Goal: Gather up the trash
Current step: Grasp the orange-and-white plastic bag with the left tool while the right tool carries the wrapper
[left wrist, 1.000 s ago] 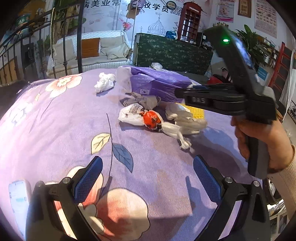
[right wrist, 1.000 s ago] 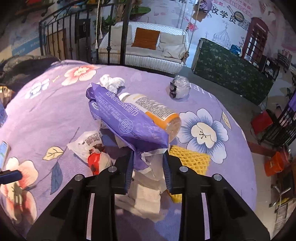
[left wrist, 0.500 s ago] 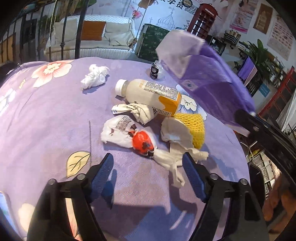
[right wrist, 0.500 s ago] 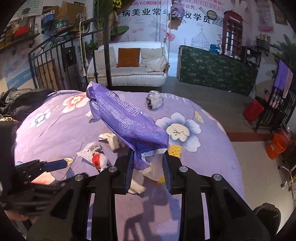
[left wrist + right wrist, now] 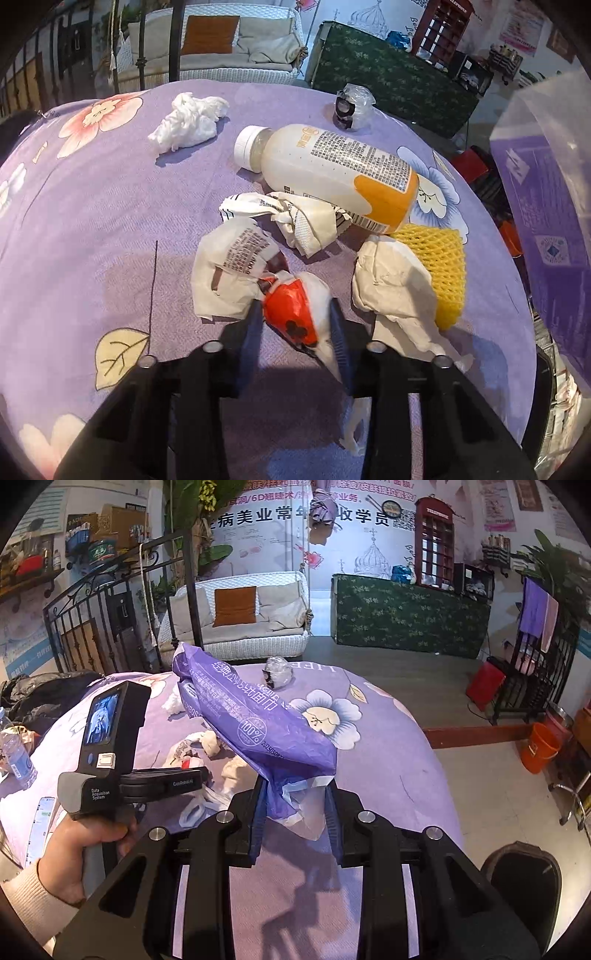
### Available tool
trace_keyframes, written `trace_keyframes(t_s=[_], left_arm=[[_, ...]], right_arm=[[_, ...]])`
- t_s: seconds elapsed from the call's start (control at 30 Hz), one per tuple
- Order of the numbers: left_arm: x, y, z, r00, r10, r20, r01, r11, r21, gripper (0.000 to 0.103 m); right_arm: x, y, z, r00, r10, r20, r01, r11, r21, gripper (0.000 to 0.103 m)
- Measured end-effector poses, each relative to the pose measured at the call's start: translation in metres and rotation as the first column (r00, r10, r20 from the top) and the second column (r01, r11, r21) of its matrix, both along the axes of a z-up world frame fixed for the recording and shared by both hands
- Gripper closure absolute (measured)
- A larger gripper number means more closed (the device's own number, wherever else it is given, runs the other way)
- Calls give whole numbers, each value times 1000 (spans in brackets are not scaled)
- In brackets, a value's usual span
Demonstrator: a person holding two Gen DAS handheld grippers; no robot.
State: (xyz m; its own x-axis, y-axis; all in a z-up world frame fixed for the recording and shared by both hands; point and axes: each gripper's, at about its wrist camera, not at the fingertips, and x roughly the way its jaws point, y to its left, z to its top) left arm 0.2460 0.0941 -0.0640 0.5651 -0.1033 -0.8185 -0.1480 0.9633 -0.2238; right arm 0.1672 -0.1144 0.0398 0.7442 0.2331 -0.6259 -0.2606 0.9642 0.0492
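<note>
Since a second ago the left gripper [image 5: 295, 332] has reached the red-and-white wrapper [image 5: 291, 314], jaws closing around it. Bottle [image 5: 332, 173] lies at twelve o'clock. Right gripper [image 5: 295, 805] pinches the lifted purple bag [image 5: 251, 720]; open tablecloth [image 5: 92, 221] at nine.

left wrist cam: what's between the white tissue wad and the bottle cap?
Nothing. In the left wrist view the stretch between the tissue wad and the bottle cap is bare purple cloth, with only the wad's shadow on it.
</note>
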Motion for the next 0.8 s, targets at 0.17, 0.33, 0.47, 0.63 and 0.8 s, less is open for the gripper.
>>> trace_keyframes(t_s=[0.17,0.33,0.47,0.63,0.8], left_arm=[[-17,-1,10,999,-4,42,3,1000,0,78],[-56,-2,30,988,-49,143,49,999,9,79],[-86,-5,45,979,-69,193,69,998,8,79],[-113,-22,61,965,-108,240,110,994,8,79],[-135,-44,66,951,-165,263,170,986,5,79]], right_arm=[[-8,-15,-4,999,-27,-22,28,998,61,74],[-19,-28,-8,999,-40,-22,42,994,99,74],[-27,-35,-13,998,-43,-35,47,990,132,74],[-42,-47,-17,997,-69,-42,75,985,157,74],[-60,-60,-18,993,-110,-43,116,979,166,74]])
